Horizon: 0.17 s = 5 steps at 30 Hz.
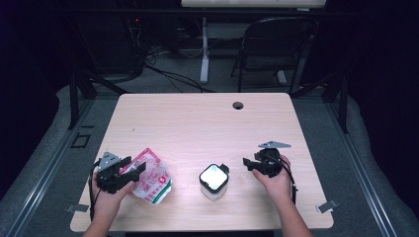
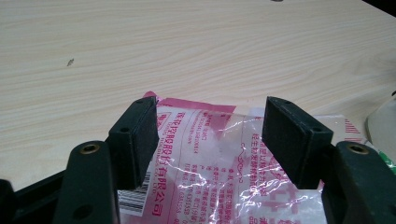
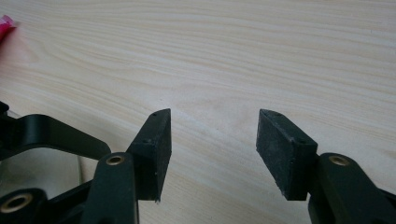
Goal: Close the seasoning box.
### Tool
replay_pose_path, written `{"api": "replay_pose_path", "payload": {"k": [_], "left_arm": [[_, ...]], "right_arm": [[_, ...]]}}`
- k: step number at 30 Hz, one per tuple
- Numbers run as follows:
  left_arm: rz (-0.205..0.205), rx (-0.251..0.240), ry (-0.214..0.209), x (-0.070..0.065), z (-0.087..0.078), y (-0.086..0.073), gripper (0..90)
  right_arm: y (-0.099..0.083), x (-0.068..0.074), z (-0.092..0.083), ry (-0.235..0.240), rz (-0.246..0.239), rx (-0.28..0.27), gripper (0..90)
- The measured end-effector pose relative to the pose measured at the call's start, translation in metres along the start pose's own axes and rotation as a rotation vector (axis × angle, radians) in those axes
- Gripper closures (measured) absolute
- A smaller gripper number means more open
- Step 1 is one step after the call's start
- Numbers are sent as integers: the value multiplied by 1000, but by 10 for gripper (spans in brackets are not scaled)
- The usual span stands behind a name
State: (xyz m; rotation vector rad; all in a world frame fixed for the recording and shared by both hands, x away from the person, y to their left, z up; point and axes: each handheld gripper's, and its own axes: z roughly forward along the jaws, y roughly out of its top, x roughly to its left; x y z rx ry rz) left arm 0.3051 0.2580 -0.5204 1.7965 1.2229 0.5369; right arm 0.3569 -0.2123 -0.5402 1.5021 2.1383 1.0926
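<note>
A crinkled clear plastic bag (image 1: 152, 177) with pink print and a green corner lies on the wooden table (image 1: 197, 123) at the front left. My left gripper (image 1: 132, 168) hovers at the bag's left edge. In the left gripper view this left gripper (image 2: 212, 116) is open, with its pads spread over the bag (image 2: 210, 163) and not pressing it. A small clear container (image 1: 214, 182) with a black-framed lid stands at the front centre. My right gripper (image 1: 248, 164) points left toward it from just to its right. In its own view the right gripper (image 3: 212, 123) is open over bare wood.
A cable hole (image 1: 238, 105) sits near the table's far edge. The container's black latch (image 3: 51, 133) shows at the left of the right gripper view. Beyond the table stand a dark chair (image 1: 276, 44) and a white desk leg (image 1: 204, 49).
</note>
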Motion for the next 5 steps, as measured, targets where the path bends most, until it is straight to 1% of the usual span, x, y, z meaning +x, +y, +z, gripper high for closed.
{"api": "replay_pose_path", "payload": {"k": [5], "left_arm": [[-11,-2,-4,2,0,0,358]], "right_arm": [[1,0,-2,12,23,-22,453]]}}
